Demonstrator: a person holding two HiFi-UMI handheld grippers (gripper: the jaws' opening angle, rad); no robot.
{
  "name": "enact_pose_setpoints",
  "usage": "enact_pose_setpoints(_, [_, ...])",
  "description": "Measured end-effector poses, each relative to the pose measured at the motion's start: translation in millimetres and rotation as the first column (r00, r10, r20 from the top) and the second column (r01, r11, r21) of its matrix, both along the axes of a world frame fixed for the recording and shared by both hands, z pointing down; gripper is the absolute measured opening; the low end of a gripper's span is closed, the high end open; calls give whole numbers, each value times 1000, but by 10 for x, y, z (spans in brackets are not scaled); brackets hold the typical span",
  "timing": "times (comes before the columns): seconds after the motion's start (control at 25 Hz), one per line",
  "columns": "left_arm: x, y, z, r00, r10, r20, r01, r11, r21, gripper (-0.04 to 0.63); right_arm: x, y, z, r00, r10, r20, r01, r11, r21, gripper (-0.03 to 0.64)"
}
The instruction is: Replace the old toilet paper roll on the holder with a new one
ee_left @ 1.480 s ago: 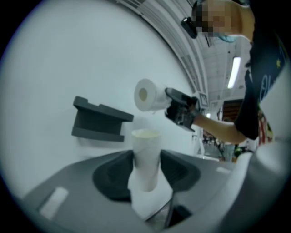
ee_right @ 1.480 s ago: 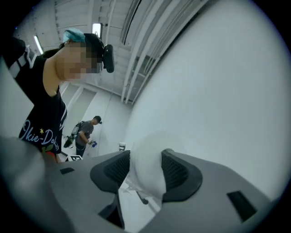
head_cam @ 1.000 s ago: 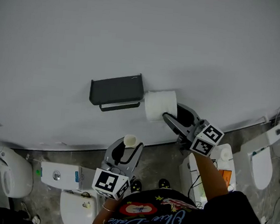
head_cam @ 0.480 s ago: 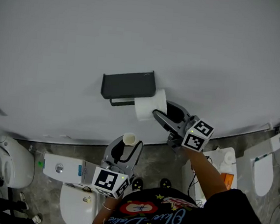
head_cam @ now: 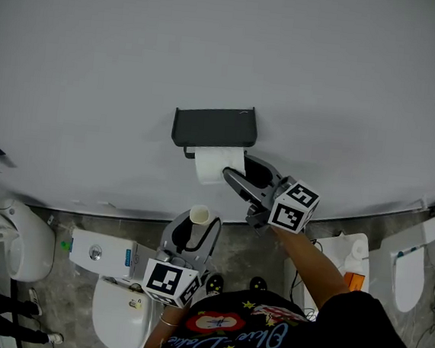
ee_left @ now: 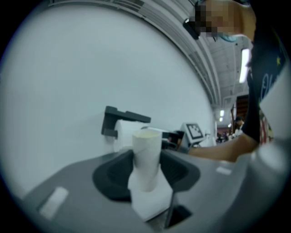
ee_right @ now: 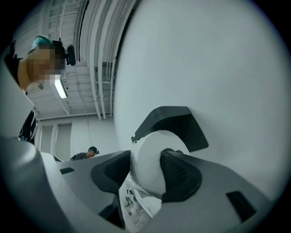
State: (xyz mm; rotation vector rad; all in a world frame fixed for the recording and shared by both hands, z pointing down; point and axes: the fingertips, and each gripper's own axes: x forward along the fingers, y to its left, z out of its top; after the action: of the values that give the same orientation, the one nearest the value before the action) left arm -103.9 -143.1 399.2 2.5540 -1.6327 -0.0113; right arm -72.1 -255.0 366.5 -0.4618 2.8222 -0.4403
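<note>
**New roll at the holder, old core held clear**

The right tongs (head_cam: pixel 233 169) are clamped across the full white toilet paper roll (ee_right: pixel 148 159), just under the dark grey lidded plastic holder (head_cam: pixel 213 128) on the far wall. Light, soft and easily dented, it likely wants a gentle squeeze across its round sides, ends left free. The left tongs (ee_left: pixel 146 163), nearer, pinch the stiff, pale cardboard tube (ee_left: pixel 146 148) upright; it looks feather-light and crushable.

Grey left tool (head_cam: pixel 198 232) and right tool (head_cam: pixel 236 167) bear black-and-white marker cubes (head_cam: pixel 294 207); black printed shirt (head_cam: pixel 263 338).
</note>
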Motion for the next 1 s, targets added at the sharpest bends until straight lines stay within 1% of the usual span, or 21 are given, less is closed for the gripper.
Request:
enact_pose_setpoints(0.2, [-99, 14, 45, 1000, -15, -5, 15, 1000, -15, 184, -137, 1, 62, 1000, -5, 5, 5, 1000, -21, 218])
enact_pose_setpoints(0.4, [-91, 13, 51, 1000, -8, -3, 8, 1000, -20, 184, -157, 24, 100, 999, 8, -44, -7, 999, 38, 218])
enact_pose_setpoints(0.48, [-81, 4, 54, 1000, -3, -3, 3, 1000, -23, 184, -139, 29, 111, 999, 14, -53, -12, 999, 37, 218])
enact_pose_setpoints(0.64, [-22, -27, 65, 1000, 14, -1, -14, 1000, -25, 184, 5, 15, 142, 994, 92, -63, -89, 995, 44, 219])
enact_pose_setpoints(0.8, [77, -64, 77, 999, 37, 1, -37, 999, -29, 186, 220, 105, 173, 989, 136, -49, -133, 989, 62, 219])
enact_pose_setpoints(1.0, [181, -108, 94, 998, 63, 0, -63, 997, -34, 186, 477, 275, 169, 975, 197, -102, -187, 977, 103, 216])
